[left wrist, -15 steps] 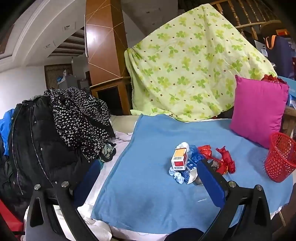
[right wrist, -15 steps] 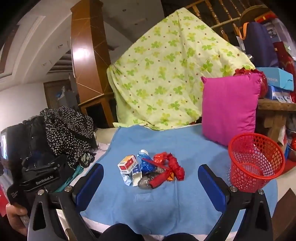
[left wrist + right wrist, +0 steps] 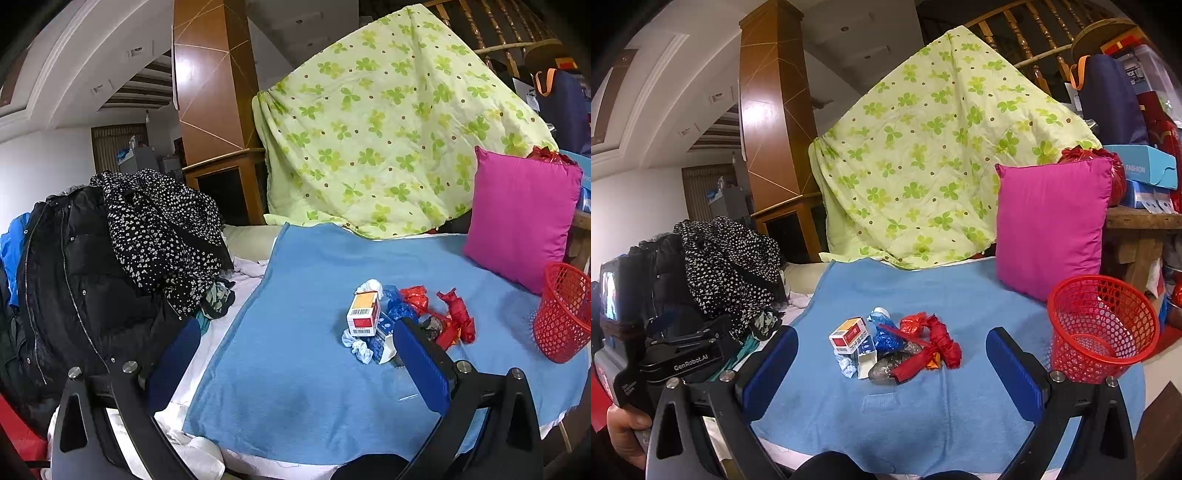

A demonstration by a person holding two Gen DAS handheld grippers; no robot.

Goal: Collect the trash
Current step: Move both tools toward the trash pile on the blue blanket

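1. Left claw [image 3: 295,354]: jaws fully apart, nothing between the pads. Hovers over the near left edge of the blue blanket [image 3: 303,398], angled slightly down.
2. Right claw [image 3: 892,363]: jaws fully apart, empty. The trash pile [image 3: 894,347] sits framed between its pads but further out, no contact.
3. Trash pile is bunched mid-blanket: small red-and-yellow carton [image 3: 848,335] on the left, blue wrappers [image 3: 884,338] behind it, white open box [image 3: 866,362] in front, red crumpled wrappers [image 3: 934,343] on the right, a grey foil piece [image 3: 886,367] at the near edge.
4. Red mesh basket [image 3: 1102,328] stands upright on the blanket's right edge, near the pile but apart from it.
5. Magenta pillow [image 3: 1049,229] leans just behind the basket; green clover quilt [image 3: 923,158] is draped at the back.
6. Dark clothes heap [image 3: 110,266] is left of the blanket.
7. In the right wrist view, a hand [image 3: 624,432] grips the other unit's handle at lower left.
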